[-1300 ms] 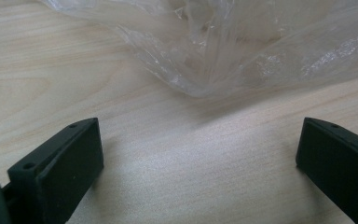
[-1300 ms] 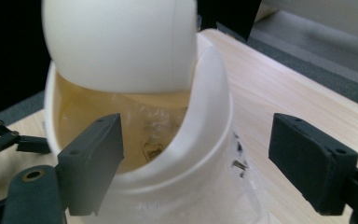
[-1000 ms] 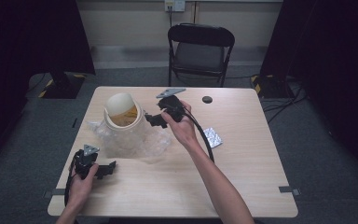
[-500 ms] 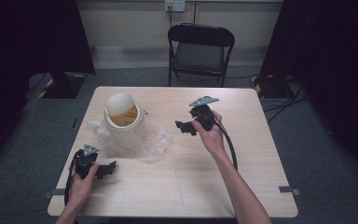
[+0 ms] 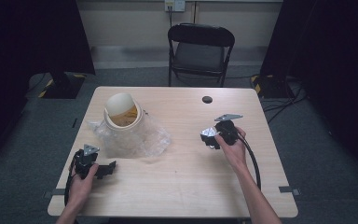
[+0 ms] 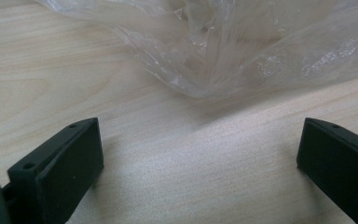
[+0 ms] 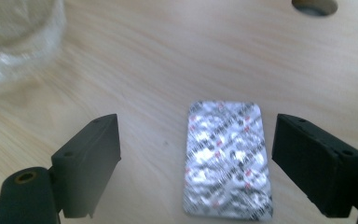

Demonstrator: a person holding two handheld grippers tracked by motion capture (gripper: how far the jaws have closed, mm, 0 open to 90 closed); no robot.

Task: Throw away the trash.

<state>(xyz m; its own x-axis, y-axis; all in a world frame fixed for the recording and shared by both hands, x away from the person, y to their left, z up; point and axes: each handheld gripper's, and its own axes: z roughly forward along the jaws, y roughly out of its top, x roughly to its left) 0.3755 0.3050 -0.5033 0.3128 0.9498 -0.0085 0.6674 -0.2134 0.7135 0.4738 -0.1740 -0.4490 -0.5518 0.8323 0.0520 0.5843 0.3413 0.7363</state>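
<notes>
Foil blister pack (image 7: 228,161) lies flat on the tabletop (image 5: 177,186), right of the bag (image 5: 135,137), between the spread right claw (image 7: 196,158); light, thin, probably slippery—pinch its long edges.

Pale, light-wood grain across the table (image 5: 177,186). Silver foil with small red print and a crinkled, embossed texture on the blister pack (image 7: 227,158). Matt black on the right gripper (image 7: 196,158) and on the left gripper (image 6: 200,158), with a grey plate atop each in the high view. Clear, glossy film with white glints for the plastic bag (image 5: 144,140). Cream outside and amber-brown inside on the round container (image 5: 121,109). Black on the folding chair (image 5: 200,49).
</notes>
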